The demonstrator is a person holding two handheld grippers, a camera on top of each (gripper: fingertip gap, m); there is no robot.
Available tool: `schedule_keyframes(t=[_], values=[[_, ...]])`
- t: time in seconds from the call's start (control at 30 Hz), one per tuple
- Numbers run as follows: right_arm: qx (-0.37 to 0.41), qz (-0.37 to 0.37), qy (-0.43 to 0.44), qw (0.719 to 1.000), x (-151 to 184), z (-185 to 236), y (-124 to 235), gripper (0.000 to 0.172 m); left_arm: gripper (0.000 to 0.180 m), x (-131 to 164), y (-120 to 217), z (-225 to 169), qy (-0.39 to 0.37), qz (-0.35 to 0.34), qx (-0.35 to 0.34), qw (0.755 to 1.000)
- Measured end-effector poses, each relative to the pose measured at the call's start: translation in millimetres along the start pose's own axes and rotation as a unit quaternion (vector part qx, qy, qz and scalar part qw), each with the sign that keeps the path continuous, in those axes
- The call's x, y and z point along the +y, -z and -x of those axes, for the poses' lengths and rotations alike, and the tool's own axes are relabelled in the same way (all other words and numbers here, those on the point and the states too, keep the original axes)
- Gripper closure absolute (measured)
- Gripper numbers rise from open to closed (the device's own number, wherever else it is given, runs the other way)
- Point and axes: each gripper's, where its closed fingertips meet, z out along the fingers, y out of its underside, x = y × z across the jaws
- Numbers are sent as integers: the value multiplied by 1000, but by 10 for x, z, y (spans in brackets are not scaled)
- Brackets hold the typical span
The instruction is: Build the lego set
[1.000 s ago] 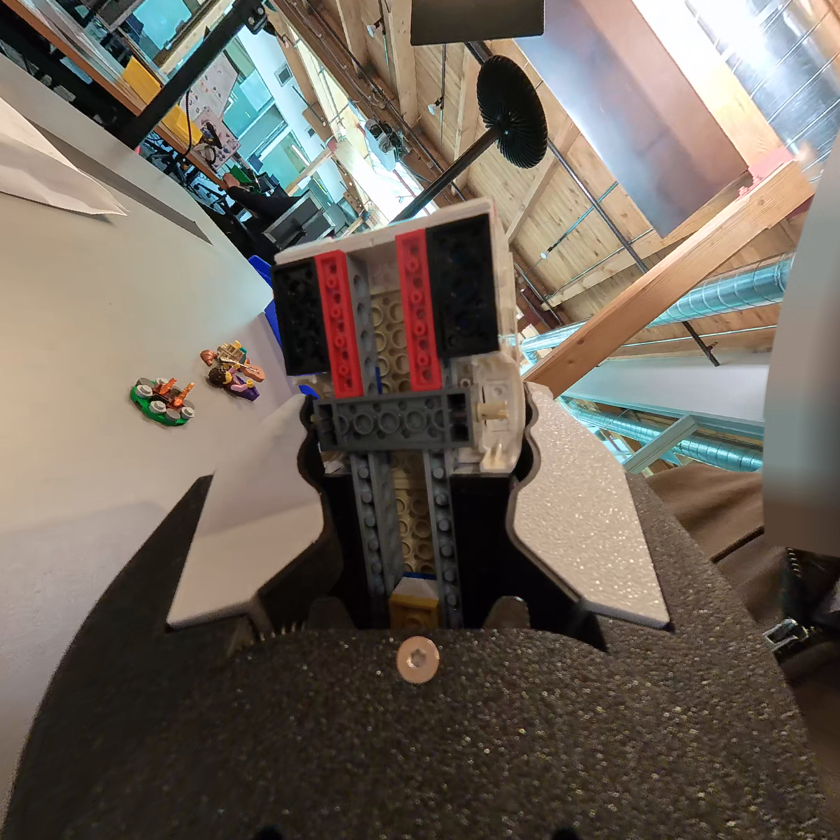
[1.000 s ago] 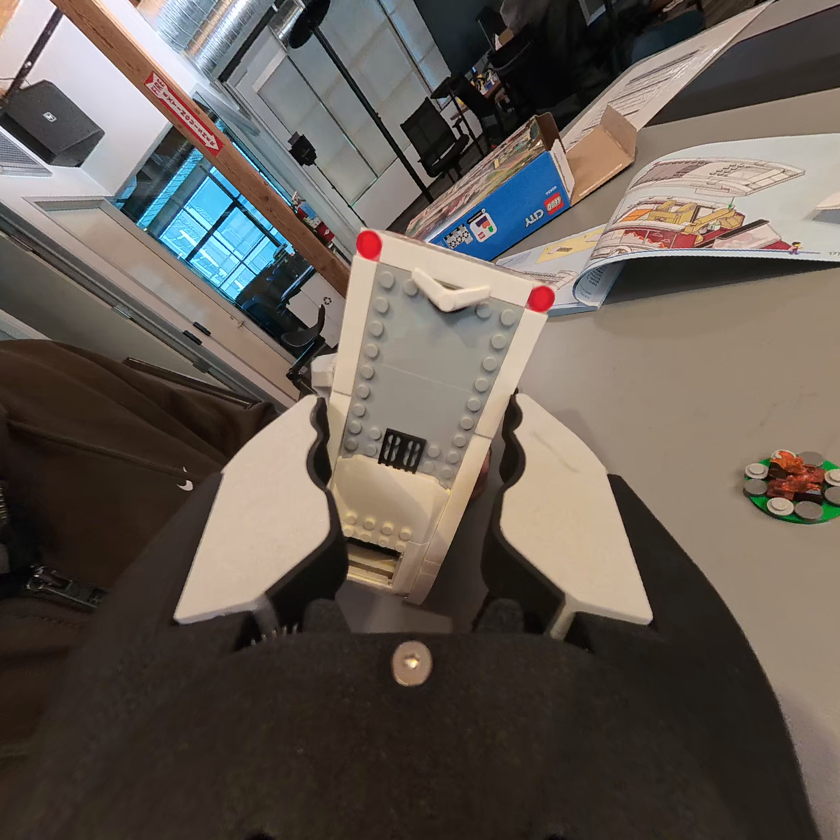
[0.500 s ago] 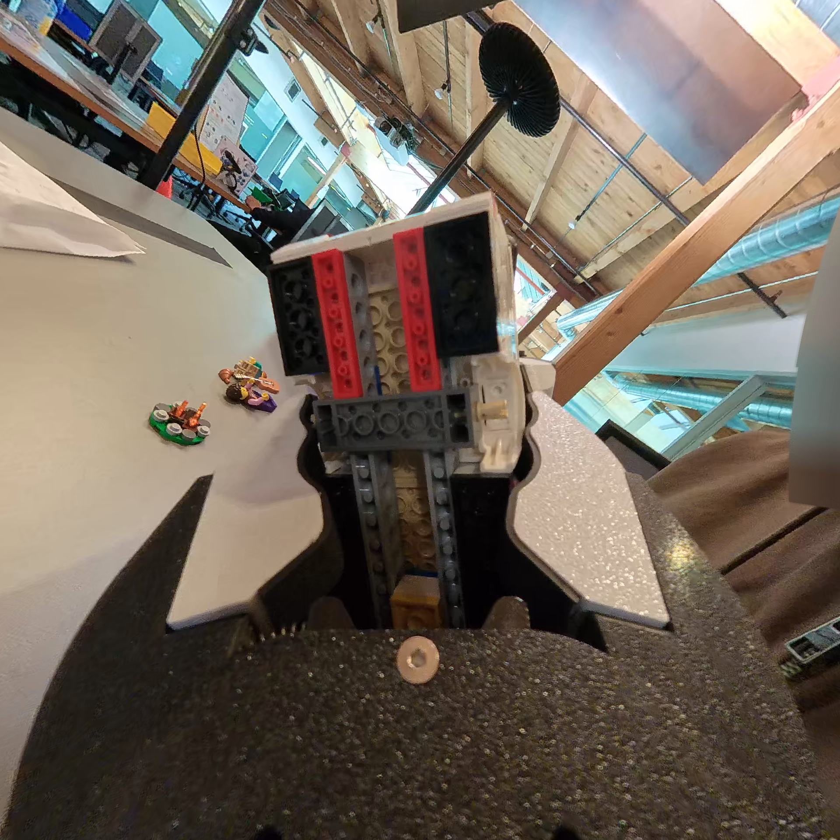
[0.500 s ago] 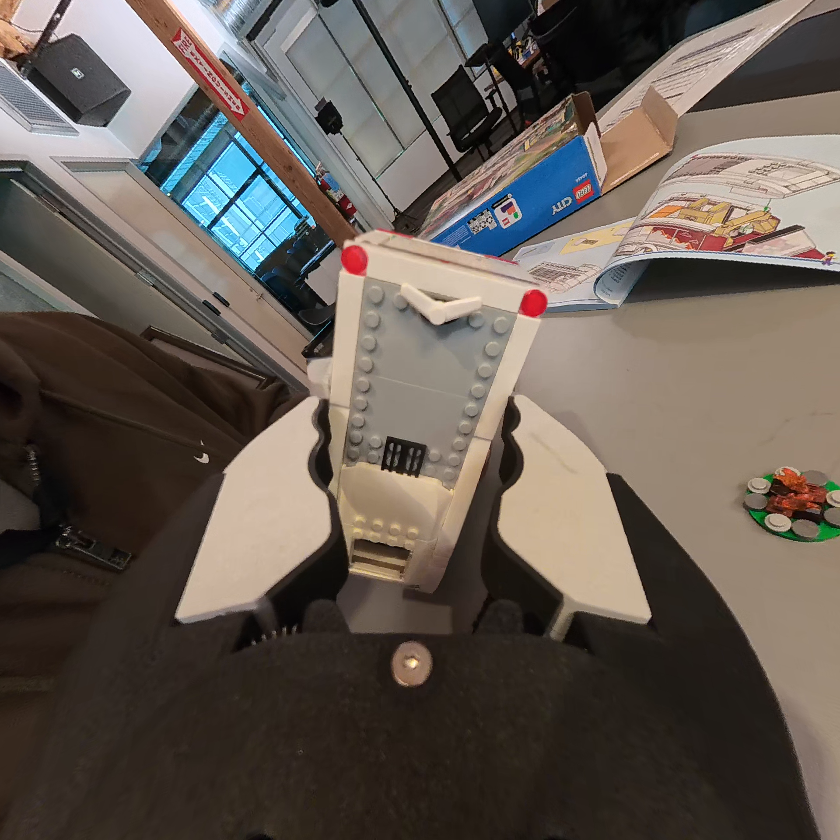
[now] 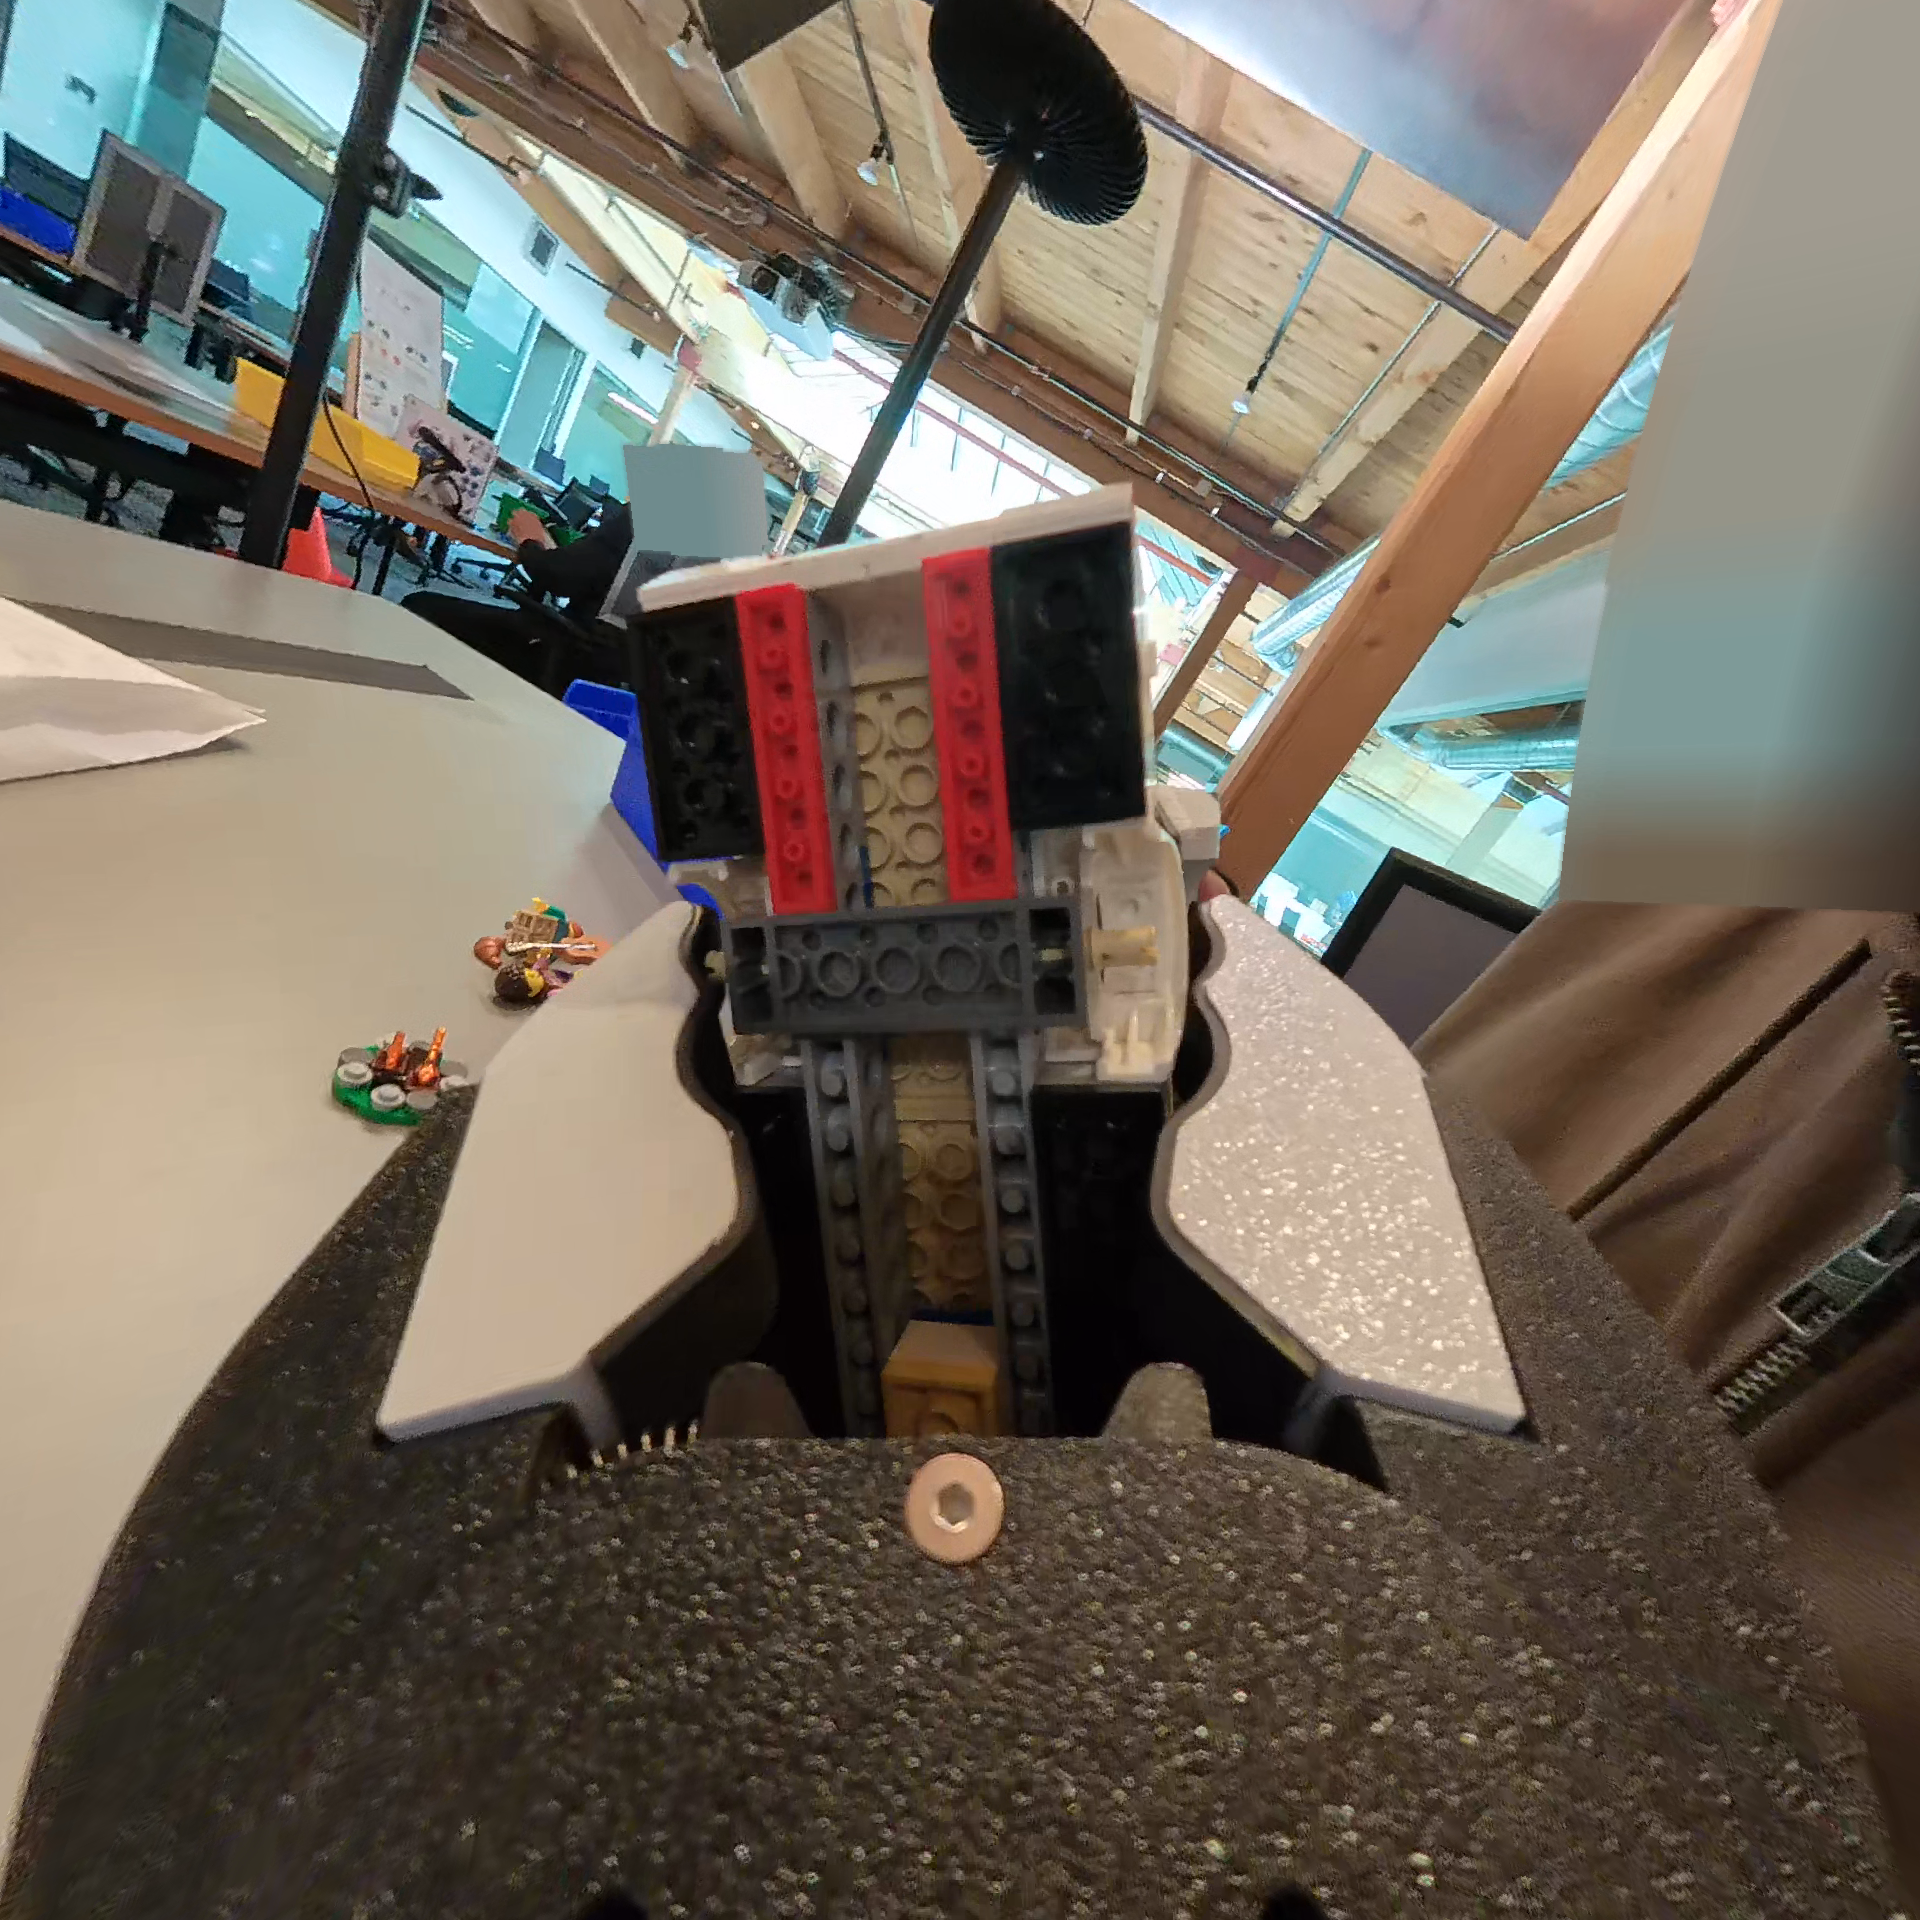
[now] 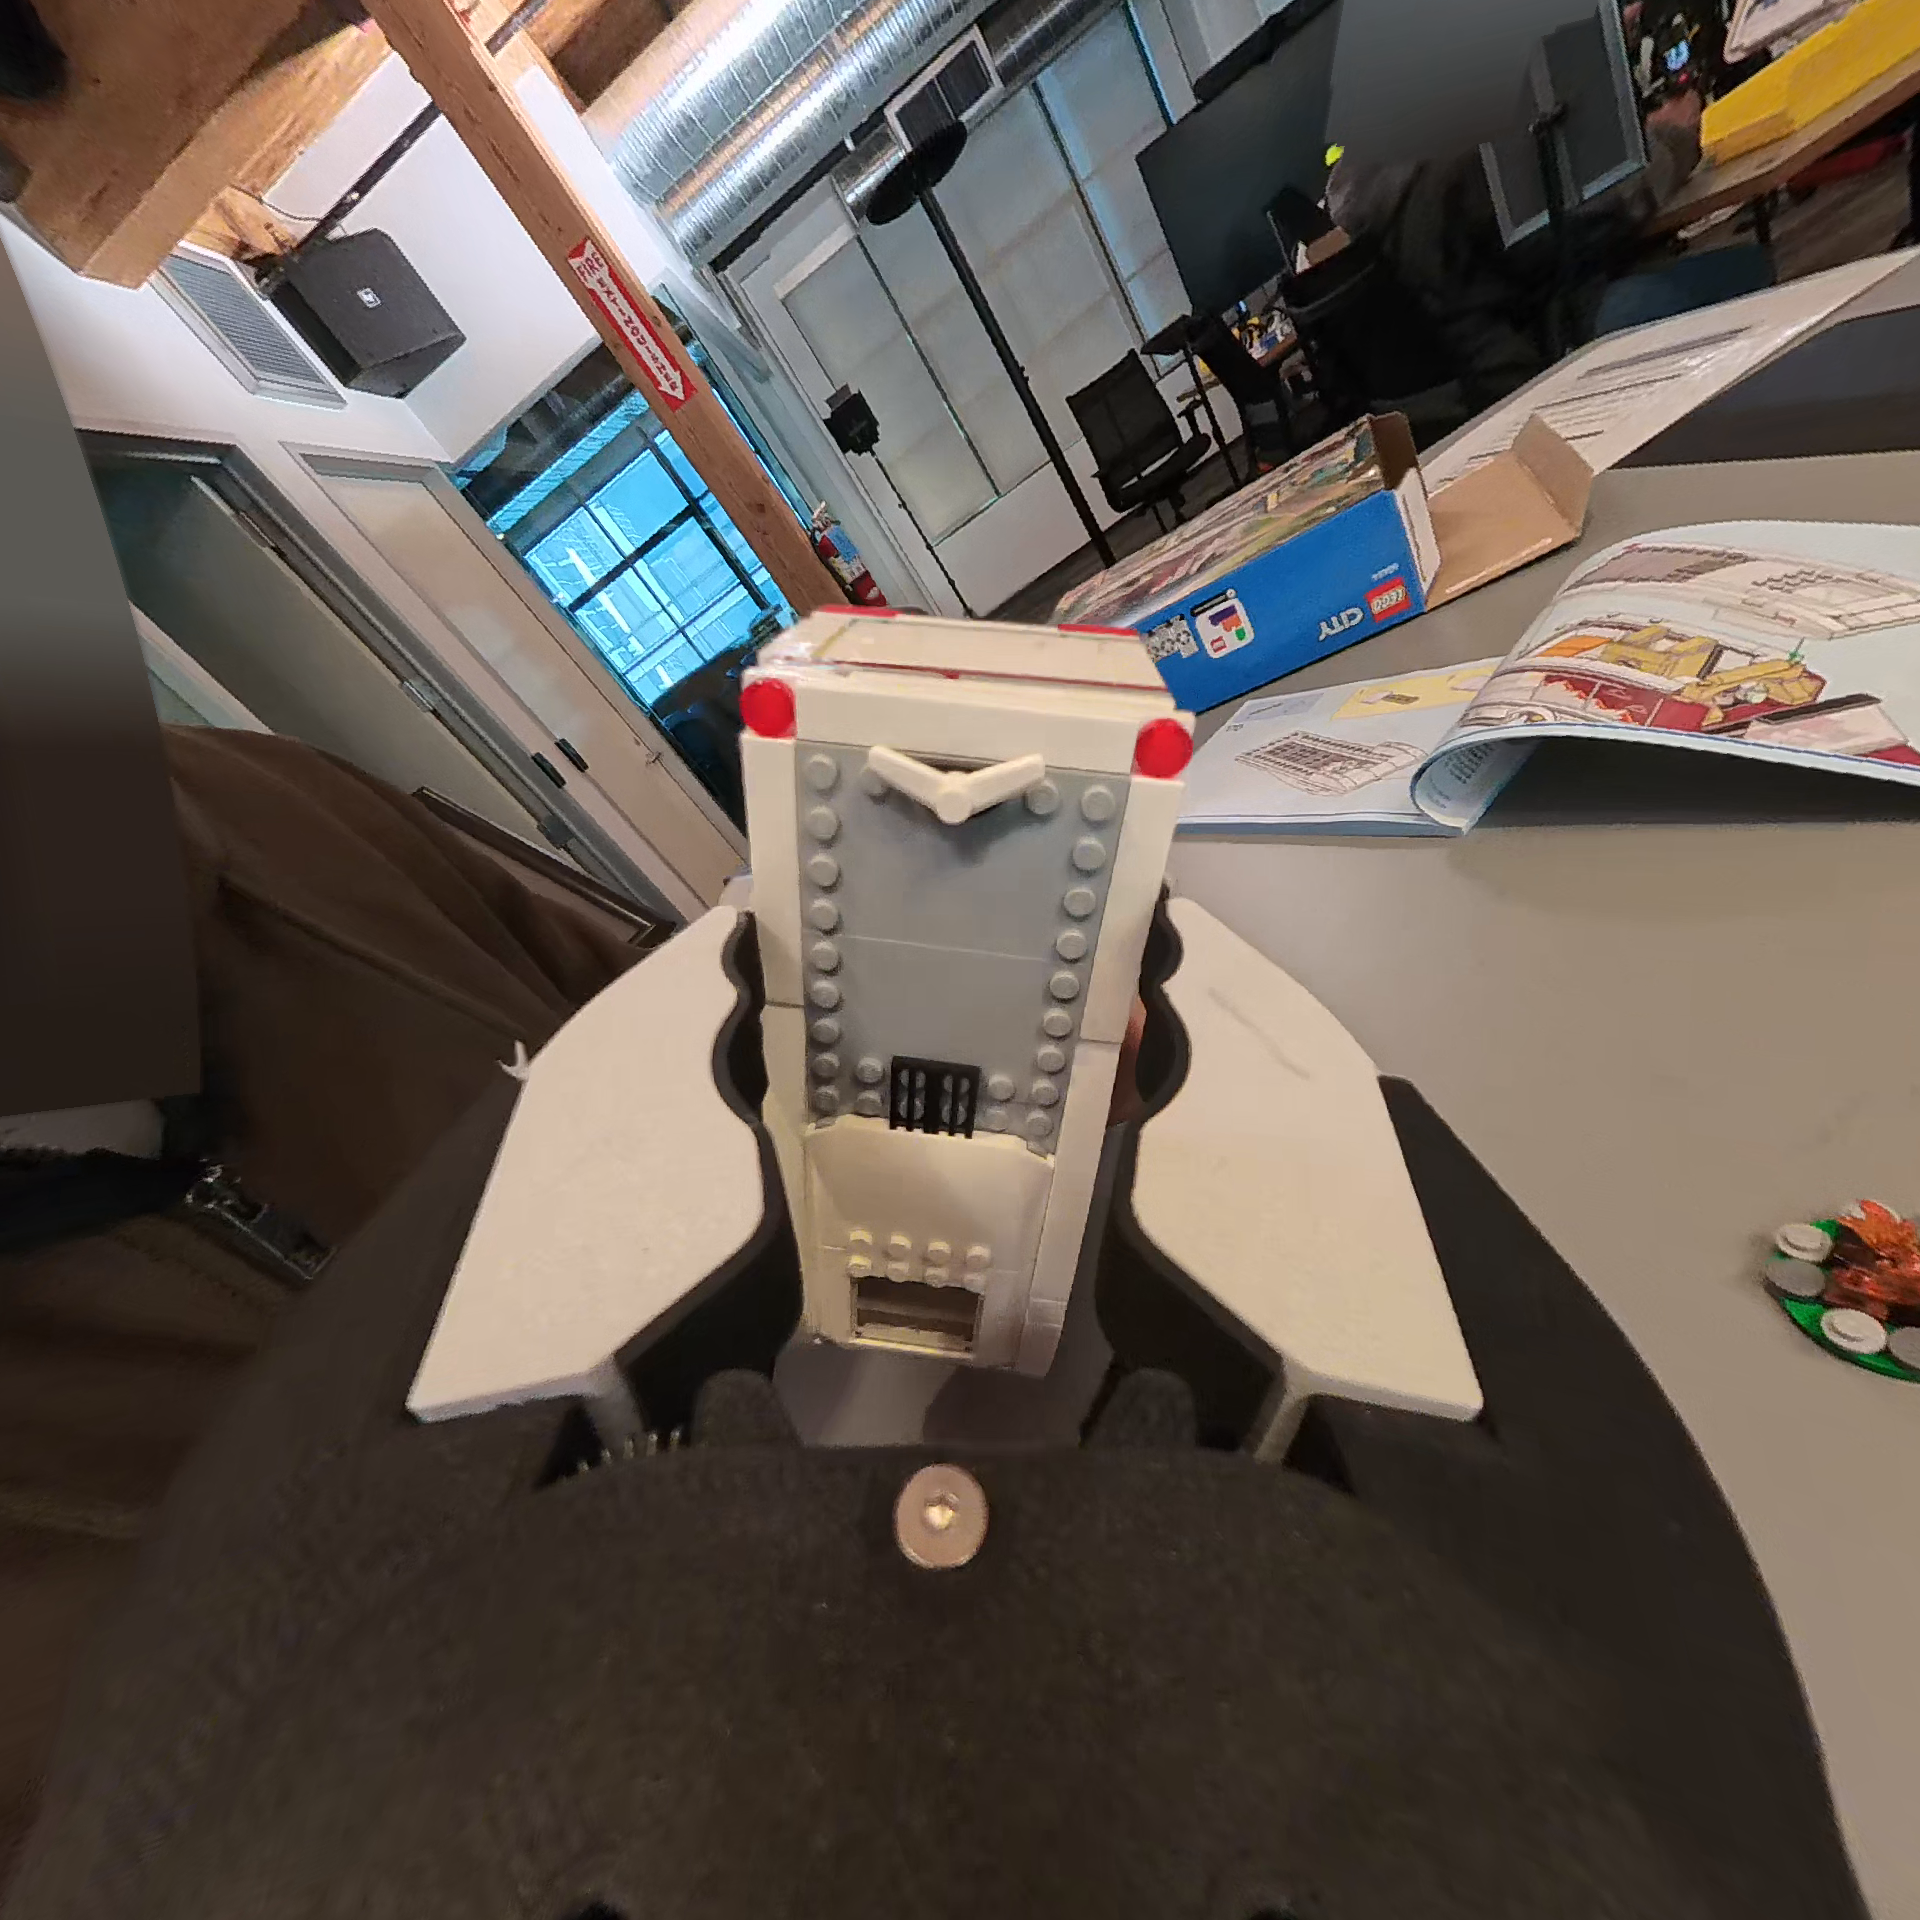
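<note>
Left gripper (image 5: pixel 940 977) pinches a brick-built vehicle (image 5: pixel 894 748) by its sides, underside facing the camera: black, red, tan and grey plates. Right gripper (image 6: pixel 940 997) clamps the same model's white body, grey studded roof (image 6: pixel 951 935) up, red lights at the corners. Beyond on the grey table (image 6: pixel 1507 987): a green campfire piece (image 6: pixel 1860 1299), minifigures (image 5: pixel 535 951), an open instruction booklet (image 6: pixel 1610 686), a blue box (image 6: pixel 1278 613).

Bright daylight from windows (image 6: pixel 644 582) and skylight (image 5: pixel 790 343); both my wrist views sharp centrally, soft motion blur elsewhere, strong wide-angle bending at edges. Soft shadows on bench (image 6: pixel 1558 987).
</note>
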Motion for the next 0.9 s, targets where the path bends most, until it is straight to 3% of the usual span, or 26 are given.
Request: schedule_keyframes(t=[0.27, 0.57, 0.9], values=[[-13, -8, 14, 1000, -37, 78, -15, 101, 94, -73, 4, -84, -9, 7, 15, 1000], [-19, 10, 33, 999, -24, 163, -79, 101, 94, -185, 52, -144, 37, -14, 53, 998], [-4, 52, 125, 991, -43, 282, -100, 102, 93, -238, 57, -258, -42, 50, 60, 996]])
